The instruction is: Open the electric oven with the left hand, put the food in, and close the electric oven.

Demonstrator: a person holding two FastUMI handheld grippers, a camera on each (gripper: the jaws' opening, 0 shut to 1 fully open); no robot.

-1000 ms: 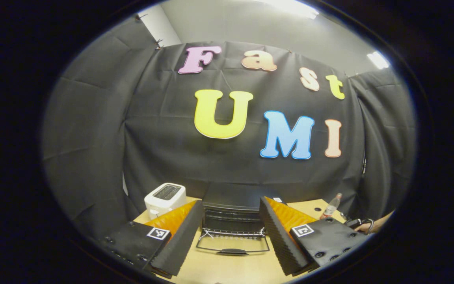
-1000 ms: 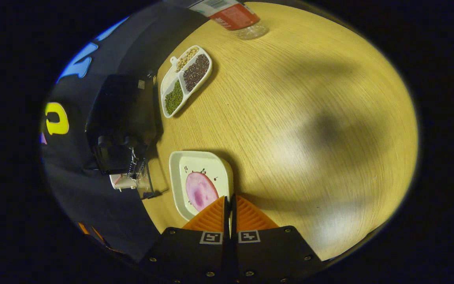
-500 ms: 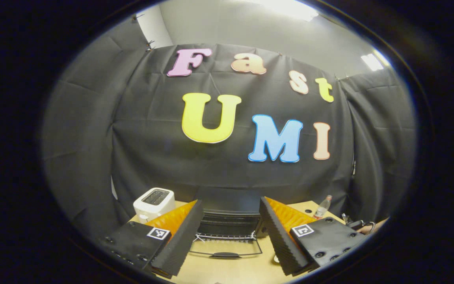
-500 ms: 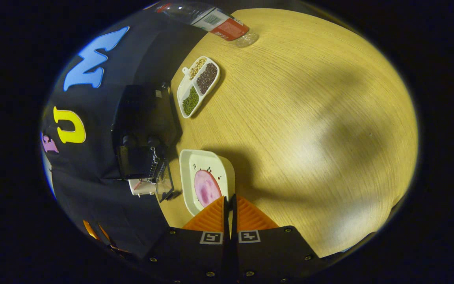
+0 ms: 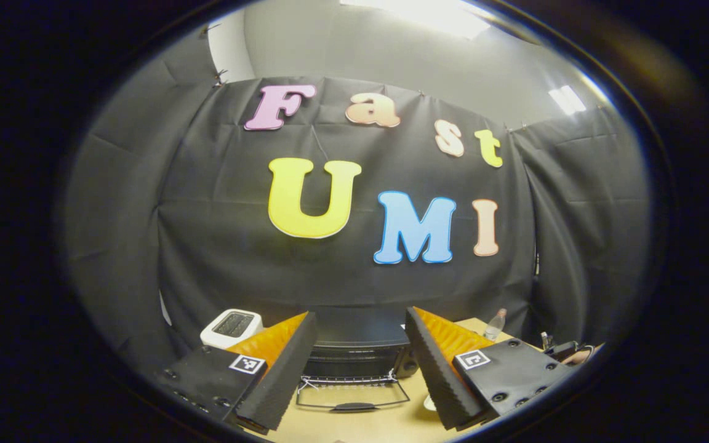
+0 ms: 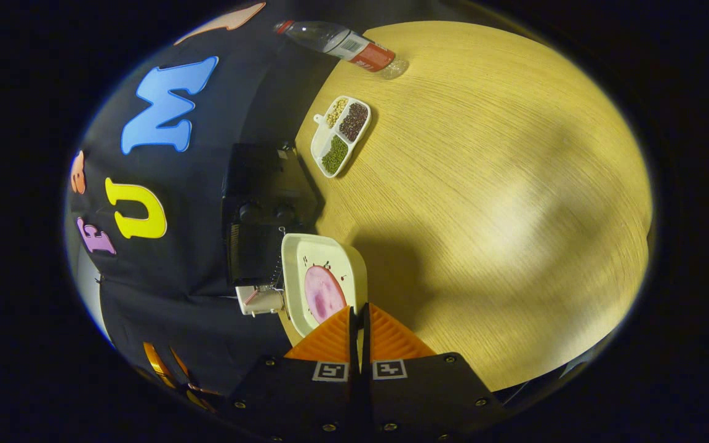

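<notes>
The black electric oven (image 5: 354, 344) stands at the back of the table with its glass door (image 5: 352, 397) folded down flat. My left gripper (image 5: 360, 315) hangs open in front of it, holding nothing. In the right gripper view the oven (image 6: 265, 203) lies to the left. My right gripper (image 6: 357, 311) is shut on the near rim of a white square plate (image 6: 305, 258) that carries a round pink slice of food (image 6: 324, 294). The plate is held above the table, and its far edge overlaps the oven's open front. The other gripper and a hand (image 5: 567, 352) show at the right.
A white toaster (image 5: 231, 325) sits left of the oven. A white divided dish of beans (image 6: 341, 135) and a plastic bottle (image 6: 342, 44) stand on the wooden table (image 6: 502, 203) beyond the oven, near the cloth wall.
My right gripper has carried the plate up and toward the oven's open front. The left gripper has drawn back from the oven and stays open.
</notes>
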